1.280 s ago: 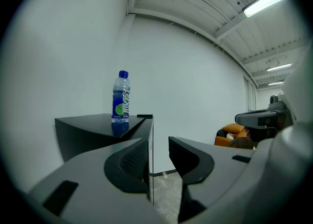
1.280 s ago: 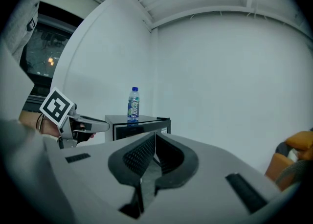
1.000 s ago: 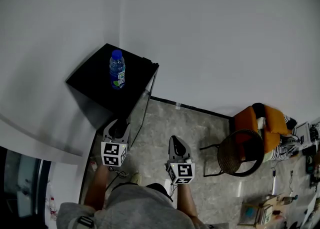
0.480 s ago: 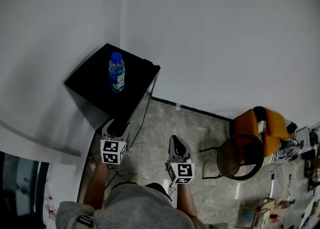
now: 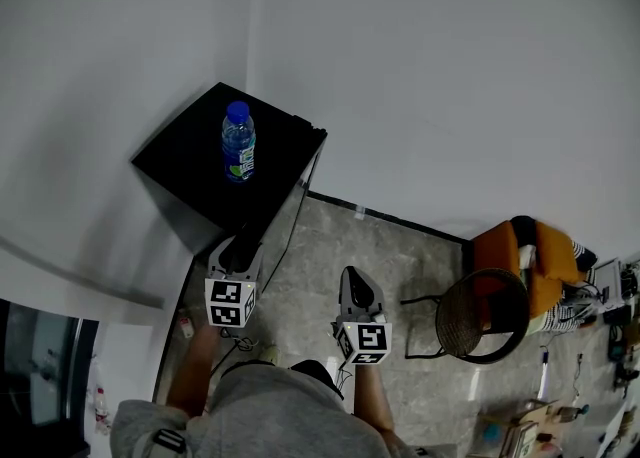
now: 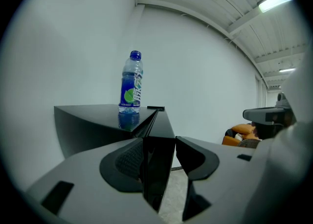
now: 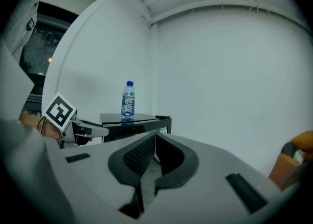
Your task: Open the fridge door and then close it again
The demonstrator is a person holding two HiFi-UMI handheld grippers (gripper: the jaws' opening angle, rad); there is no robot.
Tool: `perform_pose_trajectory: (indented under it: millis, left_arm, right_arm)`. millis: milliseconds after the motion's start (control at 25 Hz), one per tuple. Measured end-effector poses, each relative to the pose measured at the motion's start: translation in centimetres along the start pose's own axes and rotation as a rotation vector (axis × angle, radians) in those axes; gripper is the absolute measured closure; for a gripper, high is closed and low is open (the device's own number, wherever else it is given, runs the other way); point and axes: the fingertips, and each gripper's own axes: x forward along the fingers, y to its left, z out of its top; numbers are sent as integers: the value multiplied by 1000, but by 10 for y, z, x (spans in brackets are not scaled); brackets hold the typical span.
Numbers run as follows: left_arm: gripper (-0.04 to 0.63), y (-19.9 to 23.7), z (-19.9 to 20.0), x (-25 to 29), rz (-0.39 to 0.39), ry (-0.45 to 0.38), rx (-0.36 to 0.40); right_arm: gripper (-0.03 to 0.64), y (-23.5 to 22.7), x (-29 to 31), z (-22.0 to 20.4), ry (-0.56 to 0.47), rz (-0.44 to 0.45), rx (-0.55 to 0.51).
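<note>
Count: 1 fridge, 1 bottle, 2 claws, 1 chair.

L to R: the black fridge sits in the corner where 2 white walls meet, w/ its back and left side close to them. Its top is flat. The bottle stands upright on that top, approx mid-surface and clear of every edge. It has a blue cap and a blue/green label; fill level can't be read.

The fridge door faces the room. In the left gripper view it looks ajar by a thin wedge, and the inside isn't visible.

The L claw is at the door's free edge, w/ that edge btwn its jaws. The jaws are wide; they have just been opening, then eased in a touch. One pad lies against the door and a sliver of floor shows at the other side, so no squeeze.

The R claw hangs apart from the fridge over the floor, jaws together w/ nothing btwn them.

The grey stone floor runs open from the door across to the chair. The chair is dark and round-backed, w/ orange cushions just beyond it. Small clutter lies along the bottom R edge, too small to name.
</note>
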Motion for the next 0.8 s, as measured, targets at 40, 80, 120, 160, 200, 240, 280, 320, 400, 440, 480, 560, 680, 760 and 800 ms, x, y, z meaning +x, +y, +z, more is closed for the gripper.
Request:
perform_pose_trajectory:
  millis: [40,80,120,160,200,240,280,320,400,440,480,560,680,760,800]
  left_arm:
    - [383,-1,0,0,0,-2,-1]
    - [383,-2,0,-1,1,-3,-1]
    - [385,-3,0,-1,3,-4,-2]
    - [385,-3,1,-2,8,-6,-3]
    - [387,-4,1,-2,13,-8,-2]
    - [387,-4,1,-2,18,-8,0]
    - [387,-4,0,-2,21,-8,2]
    - [388,-5,0,-3,24,-7,3]
    - [388,-7,0,-4,31,-6,0]
    - [388,-9,0,-4,37,-6,-2]
    - [390,-10,0,-4,41,-4,-3]
    - [390,-15,-1,-4,49,1,-3]
    - [390,-23,0,-5,61,3,-3]
    - [391,-28,-1,-7,74,1,-6]
    - [391,-31,-1,-6,80,-1,-7]
  right_arm:
    - [592,0,-1,0,-1,-1,3]
    - [592,-1,-2,0,-1,-2,6]
    - [592,-2,-4,0,-3,-3,9]
    - [592,-2,-5,0,-4,-3,12]
    - [592,-3,-6,-1,-6,-2,12]
    - [592,-3,-7,-1,-8,-1,11]
    - [592,-4,-8,-1,-11,1,8]
    - [592,-4,-9,-1,-14,2,7]
    - [592,-7,-12,0,-17,5,7]
    - [592,-9,-13,0,-17,6,7]
    - [592,-12,-14,-1,-16,8,7]
    - [592,-19,-15,-1,-13,10,7]
    - [592,-27,-17,3,-12,19,13]
    - [592,-33,-18,0,-15,35,13]
    - [592,-37,-18,-1,-16,42,12]
